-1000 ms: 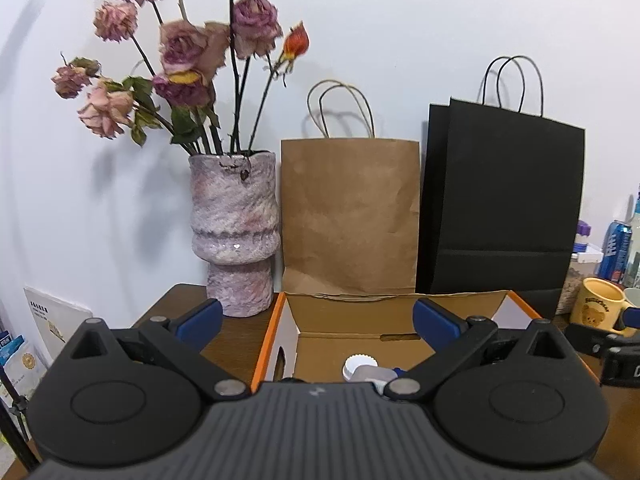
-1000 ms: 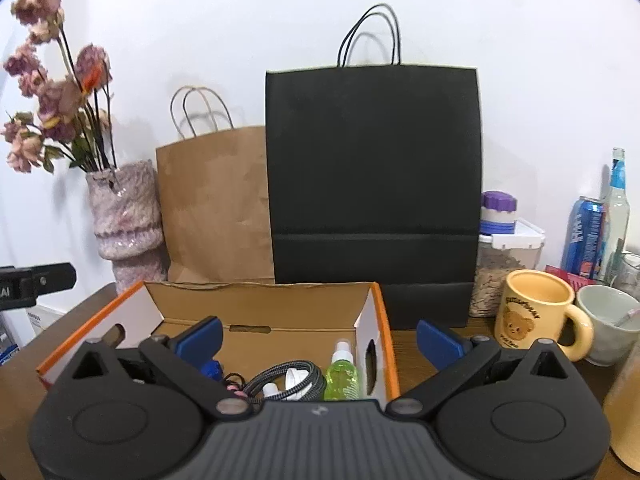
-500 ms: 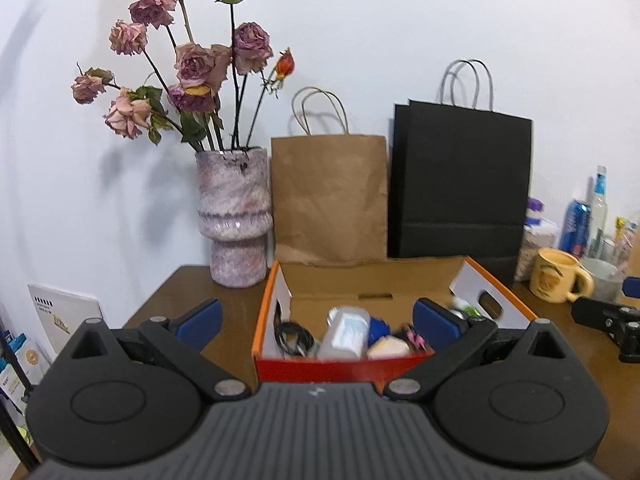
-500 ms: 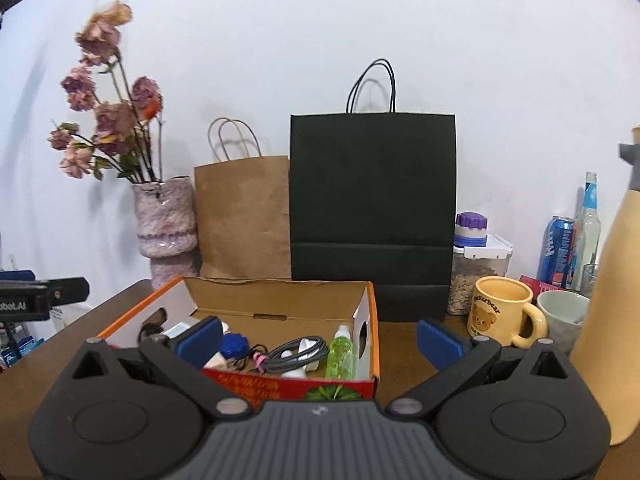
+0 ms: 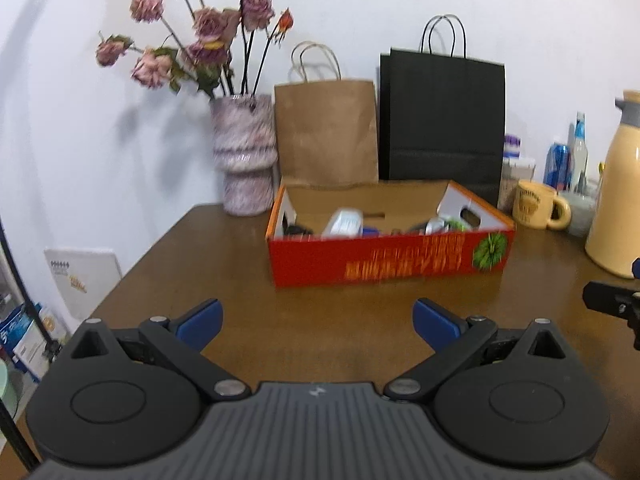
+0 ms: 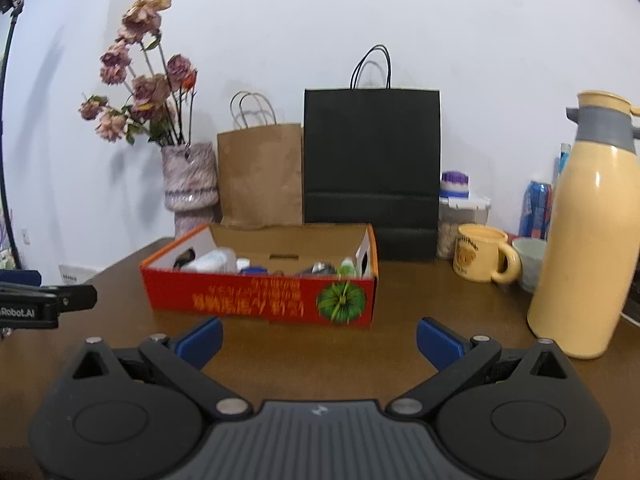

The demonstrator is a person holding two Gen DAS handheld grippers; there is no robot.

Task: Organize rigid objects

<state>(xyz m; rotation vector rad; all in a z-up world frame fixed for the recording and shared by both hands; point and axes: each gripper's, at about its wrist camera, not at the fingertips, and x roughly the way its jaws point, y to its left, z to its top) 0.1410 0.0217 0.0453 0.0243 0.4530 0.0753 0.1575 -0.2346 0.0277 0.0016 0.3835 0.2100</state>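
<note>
A red and orange cardboard box (image 5: 384, 258) stands open on the brown table (image 5: 248, 264); it also shows in the right wrist view (image 6: 256, 298). Inside lie several small items: a white bottle (image 5: 347, 222), a green spray bottle (image 6: 346, 270) and a dark cable, partly hidden by the box wall. My left gripper (image 5: 316, 322) is open and empty, well in front of the box. My right gripper (image 6: 318, 340) is open and empty, also in front of the box.
A vase of dried roses (image 5: 244, 160), a brown paper bag (image 5: 326, 132) and a black paper bag (image 5: 442, 116) stand behind the box. A yellow mug (image 6: 484, 254), a bowl, cans and a tall cream thermos (image 6: 588, 232) stand at the right.
Both grippers have pulled back from the box and away from its opening. The box's red front wall and more of the table now show. Both stay open and empty.
</note>
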